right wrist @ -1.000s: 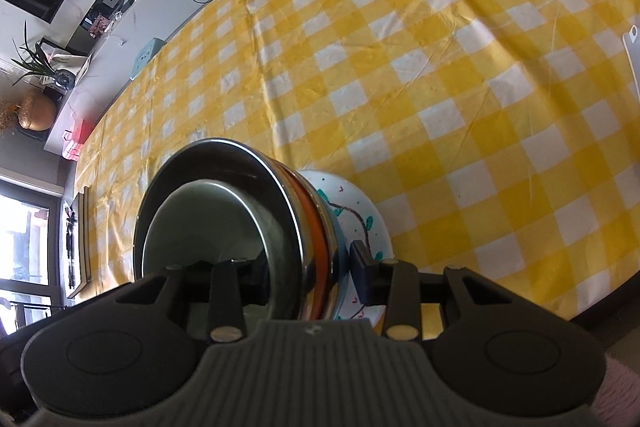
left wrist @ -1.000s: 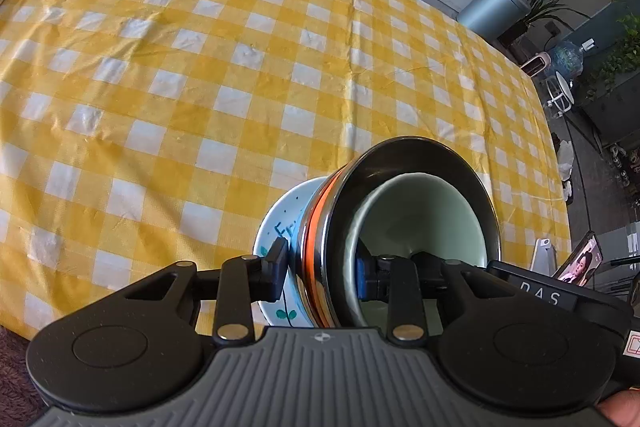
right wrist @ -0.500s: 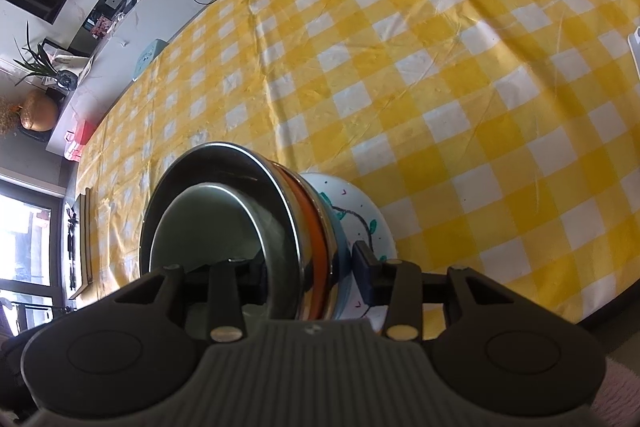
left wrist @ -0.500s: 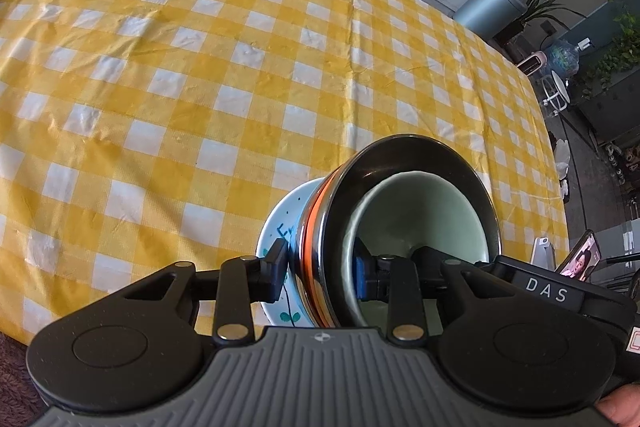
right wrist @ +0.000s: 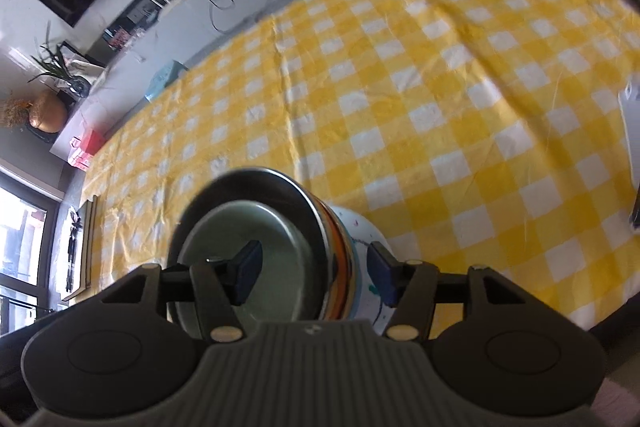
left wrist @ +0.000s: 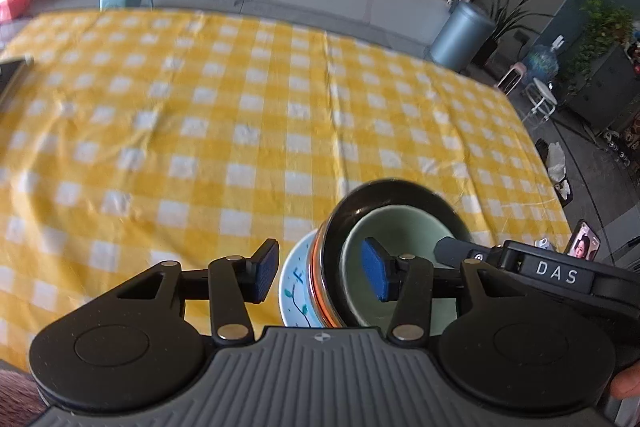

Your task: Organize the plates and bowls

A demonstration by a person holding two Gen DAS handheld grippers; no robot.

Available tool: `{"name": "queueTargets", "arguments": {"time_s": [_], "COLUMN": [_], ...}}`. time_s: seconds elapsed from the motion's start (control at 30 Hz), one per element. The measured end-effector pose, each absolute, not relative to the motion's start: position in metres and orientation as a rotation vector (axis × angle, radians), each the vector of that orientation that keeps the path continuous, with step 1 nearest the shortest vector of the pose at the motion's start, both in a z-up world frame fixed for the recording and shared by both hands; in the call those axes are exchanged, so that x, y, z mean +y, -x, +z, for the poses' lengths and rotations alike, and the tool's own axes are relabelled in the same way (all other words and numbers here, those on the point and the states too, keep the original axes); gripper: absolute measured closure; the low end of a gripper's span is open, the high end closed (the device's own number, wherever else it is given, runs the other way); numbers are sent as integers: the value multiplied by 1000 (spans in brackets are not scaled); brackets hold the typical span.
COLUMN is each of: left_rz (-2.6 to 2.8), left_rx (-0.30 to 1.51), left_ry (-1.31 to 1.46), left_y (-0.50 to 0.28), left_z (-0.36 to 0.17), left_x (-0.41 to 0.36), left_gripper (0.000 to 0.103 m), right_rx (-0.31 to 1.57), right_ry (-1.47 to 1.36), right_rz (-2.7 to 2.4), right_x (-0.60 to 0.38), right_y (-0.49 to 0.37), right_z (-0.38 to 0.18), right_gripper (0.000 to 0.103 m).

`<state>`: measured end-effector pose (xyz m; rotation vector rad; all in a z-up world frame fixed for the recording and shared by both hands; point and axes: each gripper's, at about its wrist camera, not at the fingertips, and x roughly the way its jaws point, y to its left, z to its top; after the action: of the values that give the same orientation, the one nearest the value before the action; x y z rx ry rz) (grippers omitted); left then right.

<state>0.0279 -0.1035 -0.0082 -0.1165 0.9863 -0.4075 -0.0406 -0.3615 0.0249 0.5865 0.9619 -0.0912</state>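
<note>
A nested stack stands near the front edge of the yellow checked tablecloth (left wrist: pixel 240 131): a white painted plate (left wrist: pixel 294 287) at the bottom, an orange bowl (left wrist: pixel 316 267), a steel bowl (left wrist: pixel 400 191) and a pale green bowl (left wrist: pixel 400 227) inside it. My left gripper (left wrist: pixel 320 275) straddles the stack's left rim, its jaws opening, and the blue pads (left wrist: pixel 264 277) stand clear of the dishes. My right gripper (right wrist: pixel 315 271) straddles the opposite rim over the steel bowl (right wrist: pixel 256 183) and plate (right wrist: pixel 360 227), its jaws also opening without pressing. Its black housing marked DAS (left wrist: pixel 556 273) shows in the left wrist view.
A dark flat object (left wrist: pixel 12 71) lies at the cloth's far left edge. A white flat object (right wrist: pixel 632 131) lies at the right. A phone (left wrist: pixel 584 245) stands beyond the table's right end. A grey bin (left wrist: pixel 460 35) and a long counter stand behind the table.
Both grippers' jaws have spread off the stack's rims, and both have lifted and tilted up. The stack looks smaller and more of the room shows.
</note>
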Motion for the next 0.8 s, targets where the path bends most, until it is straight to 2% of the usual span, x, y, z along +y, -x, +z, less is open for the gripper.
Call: {"name": "queueTargets", "arguments": {"time_s": [0.37, 0.8], "left_rz": [-481, -450], "left_rx": [634, 436], "left_ry": [-96, -316], "left_y": [48, 127], "left_z": [42, 29], "left_x": [-83, -82], "left_gripper": [47, 38], "right_rx": [664, 575], "right_ry": [-279, -96], "right_rz": [-10, -15], "right_x": [-328, -290], "right_y": [112, 189], "right_z": [88, 76], "right_gripper": [46, 46]}}
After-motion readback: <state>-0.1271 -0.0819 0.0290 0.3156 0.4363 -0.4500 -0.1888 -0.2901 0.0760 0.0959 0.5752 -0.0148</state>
